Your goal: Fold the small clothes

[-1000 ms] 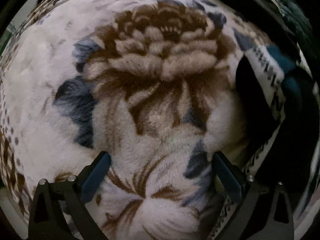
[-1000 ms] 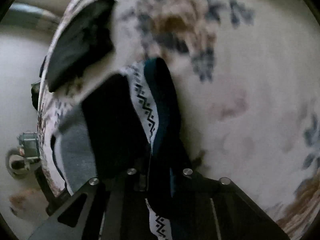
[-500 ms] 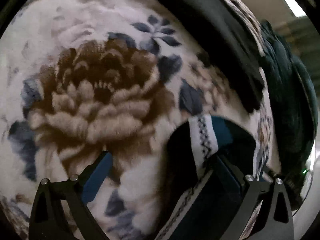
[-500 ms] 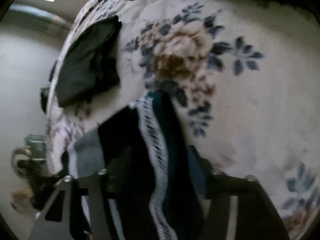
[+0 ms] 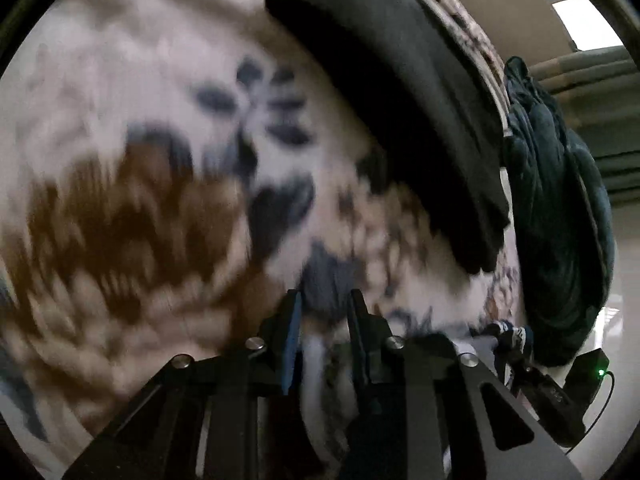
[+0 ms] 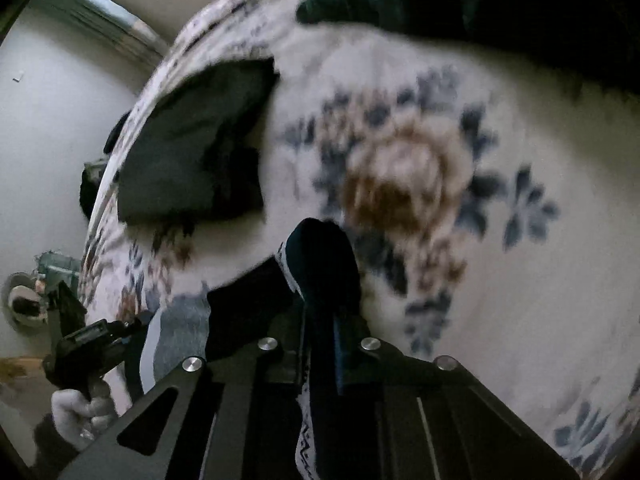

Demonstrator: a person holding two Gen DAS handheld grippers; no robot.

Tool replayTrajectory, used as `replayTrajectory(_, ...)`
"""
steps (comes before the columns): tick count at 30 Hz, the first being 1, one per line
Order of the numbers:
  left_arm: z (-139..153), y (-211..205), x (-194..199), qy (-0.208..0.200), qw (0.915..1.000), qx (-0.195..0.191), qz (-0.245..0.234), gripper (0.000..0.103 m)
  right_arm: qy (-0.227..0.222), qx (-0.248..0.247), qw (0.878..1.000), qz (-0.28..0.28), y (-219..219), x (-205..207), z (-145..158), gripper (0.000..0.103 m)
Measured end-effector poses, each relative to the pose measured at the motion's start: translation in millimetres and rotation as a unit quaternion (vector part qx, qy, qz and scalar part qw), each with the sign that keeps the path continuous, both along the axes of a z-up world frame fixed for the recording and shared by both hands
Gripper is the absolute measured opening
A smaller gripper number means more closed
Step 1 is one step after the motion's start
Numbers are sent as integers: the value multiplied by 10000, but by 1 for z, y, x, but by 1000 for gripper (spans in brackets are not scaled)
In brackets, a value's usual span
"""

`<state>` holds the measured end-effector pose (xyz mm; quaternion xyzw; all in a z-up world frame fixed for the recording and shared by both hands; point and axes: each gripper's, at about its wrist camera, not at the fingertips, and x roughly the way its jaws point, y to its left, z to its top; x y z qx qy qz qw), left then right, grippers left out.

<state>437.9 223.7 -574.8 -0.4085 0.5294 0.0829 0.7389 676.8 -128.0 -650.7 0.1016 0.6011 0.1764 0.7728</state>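
My right gripper (image 6: 320,336) is shut on a small dark garment (image 6: 320,264) with a white zigzag band, teal, black and grey parts, held above the floral blanket (image 6: 500,280). My left gripper (image 5: 324,332) is shut on a grey and white part of the same garment (image 5: 324,364), which runs down between its fingers. The left view is blurred by motion. The left gripper also shows at the lower left of the right wrist view (image 6: 92,344), beside the garment's grey part.
A folded black garment (image 5: 408,112) lies near the blanket's far edge, also in the right wrist view (image 6: 192,148). A dark teal heap (image 5: 560,216) sits beyond it. The floor and clutter lie past the bed edge (image 6: 24,300).
My left gripper went from wide open to shut on the garment's edge. Both grippers have lifted, and the black folded garment has come into fuller view.
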Motion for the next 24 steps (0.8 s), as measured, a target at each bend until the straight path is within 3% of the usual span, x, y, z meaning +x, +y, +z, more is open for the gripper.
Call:
replayTrajectory(2,4,11,-4,17,10000,-74,2,26,313,-130,9993,129,5,7,-15,11)
replayTrajectory(3,6,15,-7,52,9999,-103,31,34,611,-187,9978,175,7,9,-25,12)
replayTrajectory(5,12,26,-25,47,9996,-252,153,48,760,-292,9965,161,8,6,-27,25)
replayTrajectory(6,14,30,-35,58,9992,-313,234,57,763,-354,9964,106,5,2,-22,40)
replayTrajectory(7,15,32,-46,67,9986,-421,319,58,746,-332,9967,12,1,-4,-14,46)
replayTrajectory(11,-1,19,-66,311,9939,-977,404,58,771,24,9950,-629,-23,-50,25,46)
replayTrajectory(13,-13,12,-72,423,9898,-1299,400,58,912,310,9905,-985,-29,-84,37,46)
replayTrajectory(15,-18,7,-74,491,9891,-1350,313,58,1239,499,9827,-1285,-23,-120,37,46)
replayTrajectory(17,-16,5,-75,493,9898,-1325,160,58,1716,823,9679,-1643,-14,-159,26,46)
replayTrajectory(18,-15,5,-74,504,9889,-1395,84,58,2090,1115,9530,-1889,-6,-184,14,47)
replayTrajectory(24,-11,6,-65,586,9888,-1336,-324,58,3083,2435,8776,-2747,49,-267,-59,74)
